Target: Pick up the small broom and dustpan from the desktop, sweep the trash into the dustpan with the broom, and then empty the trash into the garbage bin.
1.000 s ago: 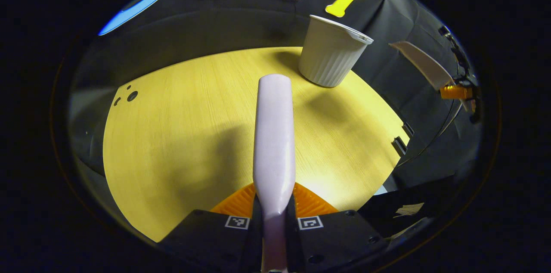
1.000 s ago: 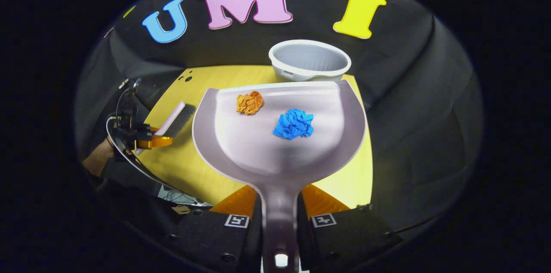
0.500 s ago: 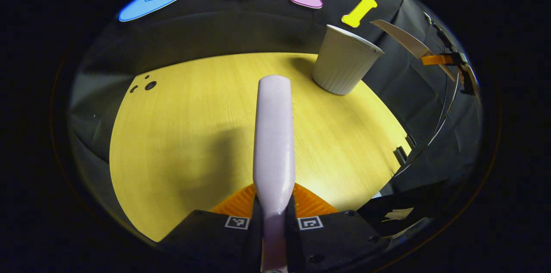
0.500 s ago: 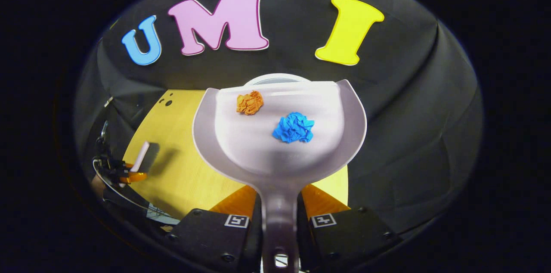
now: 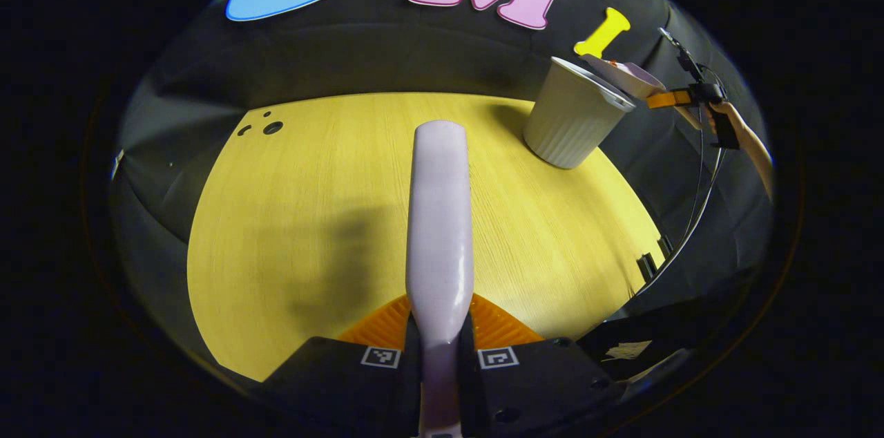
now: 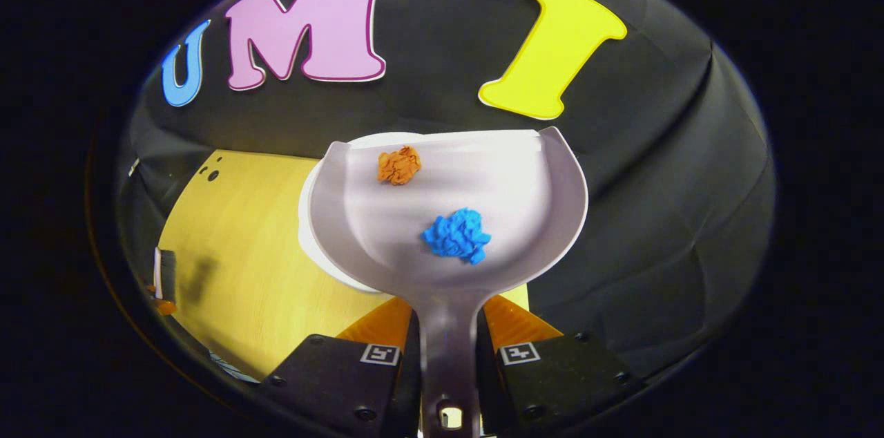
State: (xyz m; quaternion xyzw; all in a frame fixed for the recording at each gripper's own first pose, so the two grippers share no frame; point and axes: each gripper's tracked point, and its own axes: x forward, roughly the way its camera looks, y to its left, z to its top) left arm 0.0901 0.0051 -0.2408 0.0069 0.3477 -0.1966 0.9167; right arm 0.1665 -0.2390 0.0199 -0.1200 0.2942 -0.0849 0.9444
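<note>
My right gripper is shut on the handle of a pale dustpan. An orange paper ball lies near the pan's front lip and a blue paper ball sits nearer the handle. The pan hovers over the white ribbed garbage bin, whose rim peeks out under the pan's left side. In the left gripper view the dustpan hangs above the bin's mouth, held by the other gripper and a hand. My left gripper is shut on the pale broom, held over the table.
The yellow wooden table has small cable holes at its far left corner. Black cloth walls close in behind and to the right. A cable hangs from the other gripper past the table's right edge.
The right gripper has carried the dustpan forward over the bin, which is now mostly covered. The blue ball slid back toward the handle. The left gripper drifted slightly left with the broom.
</note>
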